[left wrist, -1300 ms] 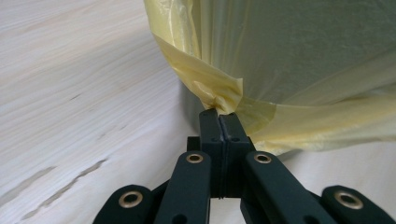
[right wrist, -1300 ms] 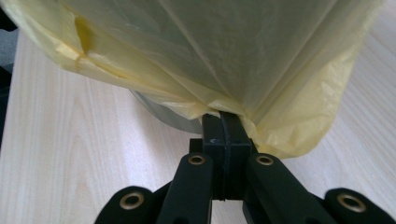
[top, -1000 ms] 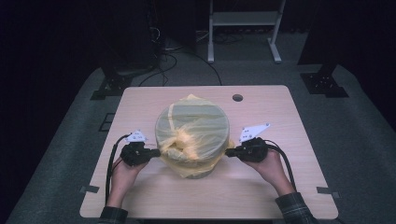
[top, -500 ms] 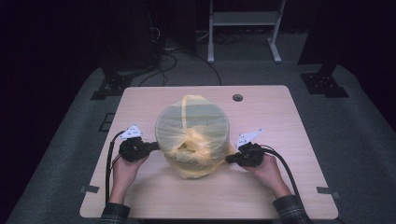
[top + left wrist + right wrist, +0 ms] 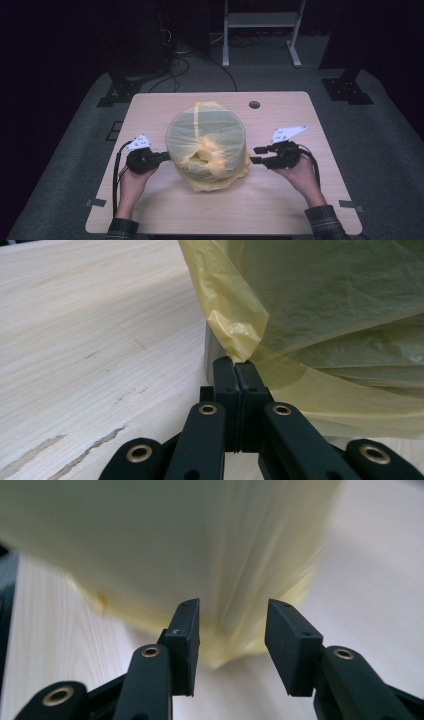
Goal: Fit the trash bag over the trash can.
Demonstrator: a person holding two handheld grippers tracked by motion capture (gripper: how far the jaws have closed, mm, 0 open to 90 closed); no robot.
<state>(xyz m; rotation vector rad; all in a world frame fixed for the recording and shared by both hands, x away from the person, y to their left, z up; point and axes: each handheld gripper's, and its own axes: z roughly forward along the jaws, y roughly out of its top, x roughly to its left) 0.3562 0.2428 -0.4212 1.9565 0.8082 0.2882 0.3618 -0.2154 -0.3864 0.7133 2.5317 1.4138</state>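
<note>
A round container wrapped in a translucent yellow plastic bag [image 5: 207,145] stands in the middle of the wooden table [image 5: 280,200], its bunched bag mouth facing me. My left gripper [image 5: 167,156] is at its left side, shut on a fold of the yellow bag [image 5: 240,335]; the left gripper view shows its tips [image 5: 235,365] pinching the film. My right gripper [image 5: 256,155] hovers just off the bag's right side. Its jaws have just been opening, and in the right gripper view the gripper [image 5: 231,625] stands apart with nothing between the jaws, the blurred yellow bag [image 5: 175,540] just ahead.
A small round hole [image 5: 254,105] sits near the table's far edge. Beyond the table, a metal stand [image 5: 260,20], loose cables [image 5: 175,47] and black frame feet [image 5: 347,87] rest on the grey floor. Bare tabletop lies in front of the bag.
The bagged container has tipped its top toward me. My right gripper has let go of the bag, opened, and drawn back to the right and slightly up. The left gripper stays shut on the bag.
</note>
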